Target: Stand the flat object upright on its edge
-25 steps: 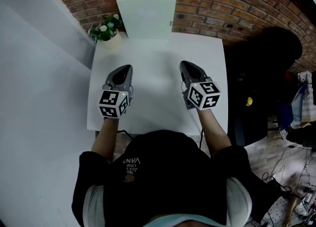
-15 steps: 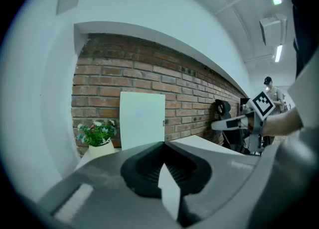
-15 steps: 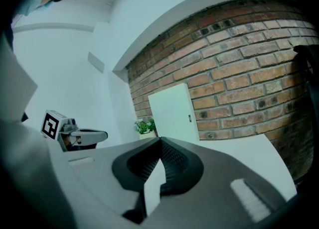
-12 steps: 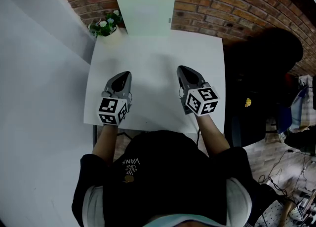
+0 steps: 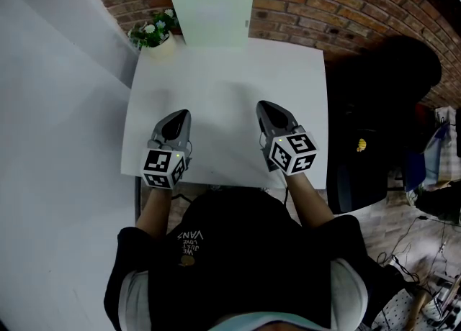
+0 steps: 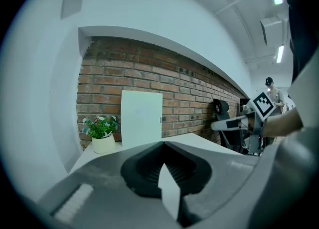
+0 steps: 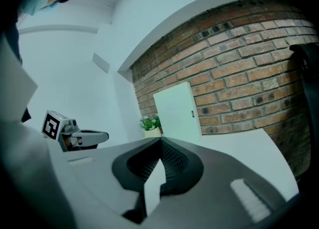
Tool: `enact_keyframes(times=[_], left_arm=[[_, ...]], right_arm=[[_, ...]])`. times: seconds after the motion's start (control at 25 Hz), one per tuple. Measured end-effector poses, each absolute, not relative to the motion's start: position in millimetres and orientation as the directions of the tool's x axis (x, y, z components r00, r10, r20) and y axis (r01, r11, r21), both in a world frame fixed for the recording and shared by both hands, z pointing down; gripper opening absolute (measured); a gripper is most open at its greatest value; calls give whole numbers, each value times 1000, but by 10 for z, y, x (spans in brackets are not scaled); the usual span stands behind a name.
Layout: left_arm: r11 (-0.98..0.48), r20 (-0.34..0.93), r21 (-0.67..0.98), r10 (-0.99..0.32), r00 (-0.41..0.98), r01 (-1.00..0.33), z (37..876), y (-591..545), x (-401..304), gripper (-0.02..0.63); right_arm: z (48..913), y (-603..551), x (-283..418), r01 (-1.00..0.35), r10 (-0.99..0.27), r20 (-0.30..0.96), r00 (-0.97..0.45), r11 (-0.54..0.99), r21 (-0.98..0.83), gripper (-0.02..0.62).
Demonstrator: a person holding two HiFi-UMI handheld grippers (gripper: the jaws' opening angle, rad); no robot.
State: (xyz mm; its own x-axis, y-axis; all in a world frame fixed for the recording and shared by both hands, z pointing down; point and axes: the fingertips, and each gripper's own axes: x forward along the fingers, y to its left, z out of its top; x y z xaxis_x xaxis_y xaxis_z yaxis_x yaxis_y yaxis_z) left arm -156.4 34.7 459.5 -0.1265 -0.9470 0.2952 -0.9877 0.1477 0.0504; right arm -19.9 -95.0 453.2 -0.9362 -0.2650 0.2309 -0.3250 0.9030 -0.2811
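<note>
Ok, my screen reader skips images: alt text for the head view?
A person holds the shut left gripper and right gripper over a white table; a pale panel stands at its far edge beside a potted plant.

Grey two-jaw left gripper (image 5: 184,114) and matching right gripper (image 5: 261,104) both closed tight, nothing between the jaws, side by side but well apart, pointing forward and slightly down, left forearm (image 5: 153,207) and right forearm (image 5: 308,194) extended behind them.

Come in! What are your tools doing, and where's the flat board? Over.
Left tool shut, empty. Right tool shut, empty. Board upright by brick wall. Plant beside it, not in the way.
</note>
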Motion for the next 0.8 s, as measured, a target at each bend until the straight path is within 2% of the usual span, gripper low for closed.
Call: enact_keyframes(times=[0.8], left_arm=[[143,296,70,-948,-117,-987,4636,601,-1433,0]], right_arm=[[4537,-694,-34,-344,-282,241,-929,897,-276,-3]])
